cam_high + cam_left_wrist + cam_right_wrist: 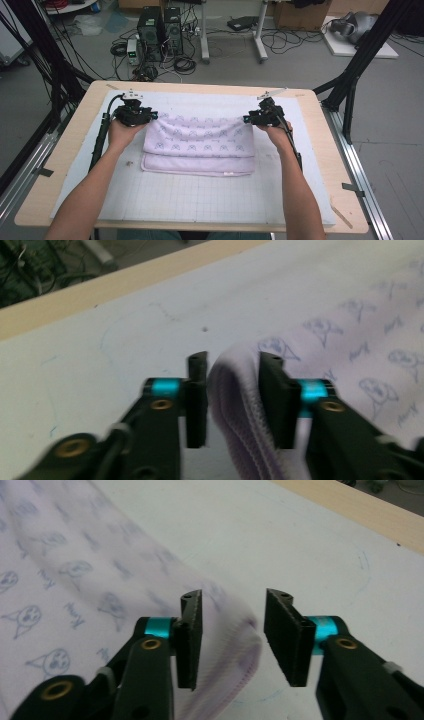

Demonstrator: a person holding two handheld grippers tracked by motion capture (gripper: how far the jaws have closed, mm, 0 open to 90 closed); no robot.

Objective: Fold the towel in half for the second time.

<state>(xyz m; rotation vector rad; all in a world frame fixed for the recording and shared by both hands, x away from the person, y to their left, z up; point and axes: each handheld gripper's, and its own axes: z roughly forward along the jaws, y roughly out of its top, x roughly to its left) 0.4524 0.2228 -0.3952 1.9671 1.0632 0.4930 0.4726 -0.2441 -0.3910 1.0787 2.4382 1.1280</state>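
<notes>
A folded lilac towel with a small printed pattern lies on the white gridded mat covering the surface, nearer the far edge than the near one. Its top layer sags between the two far corners. The left hand-held gripper sits at the towel's far left corner, and the right hand-held gripper at the far right corner; jaw gap not resolvable from here. Both forearms enter from the near edge, well apart. Beyond the far edge, computer towers and cables stand on the floor.

Left gripper and right gripper face inward; jaws apart.
</notes>
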